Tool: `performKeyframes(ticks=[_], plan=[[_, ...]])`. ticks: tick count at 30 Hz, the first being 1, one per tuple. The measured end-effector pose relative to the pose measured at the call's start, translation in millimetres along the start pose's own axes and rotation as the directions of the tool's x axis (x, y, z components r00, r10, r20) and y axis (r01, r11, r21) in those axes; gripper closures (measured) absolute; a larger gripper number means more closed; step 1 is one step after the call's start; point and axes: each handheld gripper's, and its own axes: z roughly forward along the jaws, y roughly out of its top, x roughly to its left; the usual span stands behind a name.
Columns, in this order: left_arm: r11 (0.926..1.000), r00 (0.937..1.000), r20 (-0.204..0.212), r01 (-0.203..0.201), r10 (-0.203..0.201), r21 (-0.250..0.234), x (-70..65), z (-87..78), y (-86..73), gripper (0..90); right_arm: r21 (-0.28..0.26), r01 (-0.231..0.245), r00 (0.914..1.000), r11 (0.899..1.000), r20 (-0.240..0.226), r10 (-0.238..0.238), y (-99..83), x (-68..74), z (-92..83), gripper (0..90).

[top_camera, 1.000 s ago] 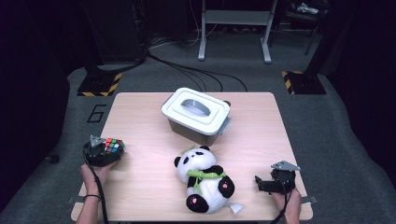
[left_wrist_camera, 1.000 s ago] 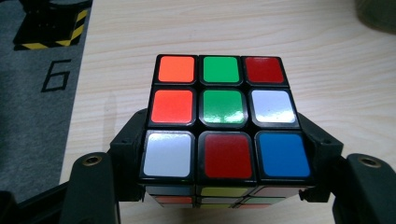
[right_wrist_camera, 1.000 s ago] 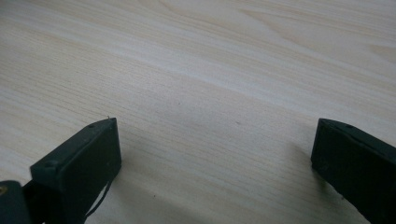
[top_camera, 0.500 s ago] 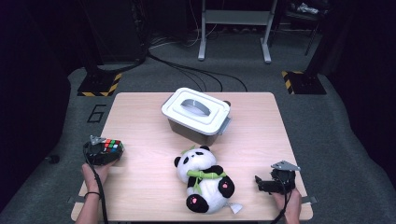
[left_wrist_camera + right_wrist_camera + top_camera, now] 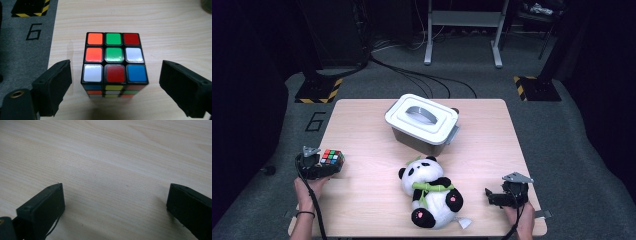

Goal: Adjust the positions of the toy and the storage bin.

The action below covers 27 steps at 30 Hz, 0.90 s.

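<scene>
So the Rubik's cube [image 5: 114, 65] is sitting near the worktop's [image 5: 362, 200] 9 o'clock edge, right between the fingers [image 5: 53, 86] of the left gripper [image 5: 328, 168]. Those fingers have just been spreading apart, and in the left gripper view there's a clear gap of bare wood on each side of the cube, so nothing is pressing on it at this point. It stands flat on its bottom face, square to the fingers.

Handling-wise, I'd guess it's light and rigid, hard plastic with glossy stickers, so a bit slick. It won't squash, but the layers can twist if you pinch it off-centre. Best bet looks like clamping two opposite side faces across the middle layer, pads flat against them, not on corners or edges.

Over at roughly 4 o'clock the right gripper [image 5: 499, 196] sits low over bare worktop with its fingers wide apart and nothing between them. A plush panda [image 5: 432, 192] lies on its back around 6 o'clock, and a lidded white storage box [image 5: 422, 122] sits up towards 12.
</scene>
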Motion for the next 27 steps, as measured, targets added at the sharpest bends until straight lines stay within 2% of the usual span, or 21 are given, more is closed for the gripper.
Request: performKeyframes(ticks=[5, 9, 12, 16, 18, 19, 23, 25, 26, 27], plan=[[1.0, 0.9999, 0.009, -0.005, 0.005, 0.002, -3.7, -12.9, -1.0, 5.3, 0.0, 0.0, 1.0, 1.0, 0.0, 0.0, 0.0, 0.1, 0.0, 0.8], [0.9999, 0.9998, 0.02, 0.008, -0.008, -0.01, -7.3, -23.2, -1.9, 3.5, 0.0, -0.001, 1.0, 1.0, 0.001, 0.001, 0.0, 0.1, 0.0, 0.7], [0.9998, 0.9996, 0.029, 0.003, -0.002, -0.019, -14.9, -33.0, -2.3, 2.2, 0.0, -0.001, 1.0, 1.0, 0.001, 0.001, -0.1, 0.2, -0.1, 0.7], [0.9997, 0.9989, 0.046, -0.005, 0.006, -0.023, -21.3, -39.4, -4.0, 1.6, 0.0, -0.001, 1.0, 1.0, 0.001, 0.001, 0.0, 0.1, -0.1, 0.7], [0.9993, 0.9977, 0.066, -0.012, 0.014, -0.035, -31.1, -43.7, -7.5, 1.3, 0.0, -0.002, 1.0, 1.0, 0.002, 0.002, 0.0, 0.1, 0.0, 0.7], [0.9993, 0.9977, 0.066, -0.012, 0.014, -0.035, -31.1, -43.7, -7.5, 1.2, 0.0, -0.002, 1.0, 1.0, 0.002, 0.002, 0.0, 0.1, 0.0, 0.7], [0.9991, 0.9934, 0.111, -0.026, 0.029, -0.034, -46.7, -47.7, -10.3, 0.5, 0.0, -0.003, 1.0, 1.0, 0.002, 0.003, -0.1, 0.1, -0.1, 0.8], [0.9984, 0.9887, 0.139, -0.052, 0.055, -0.022, -57.6, -46.9, -11.5, 0.3, 0.0, -0.004, 1.0, 1.0, 0.003, 0.004, 0.1, 0.1, 0.0, 0.8], [0.998, 0.9841, 0.166, -0.06, 0.062, -0.02, -66.6, -46.6, -13.1, 0.3, 0.0, -0.004, 1.0, 1.0, 0.003, 0.004, 0.0, 0.1, 0.0, 0.8], [0.998, 0.9841, 0.166, -0.06, 0.062, -0.02, -66.6, -46.6, -13.1, 0.3, 0.0, -0.004, 1.0, 1.0, 0.003, 0.004, 0.0, 0.1, 0.0, 0.8]])
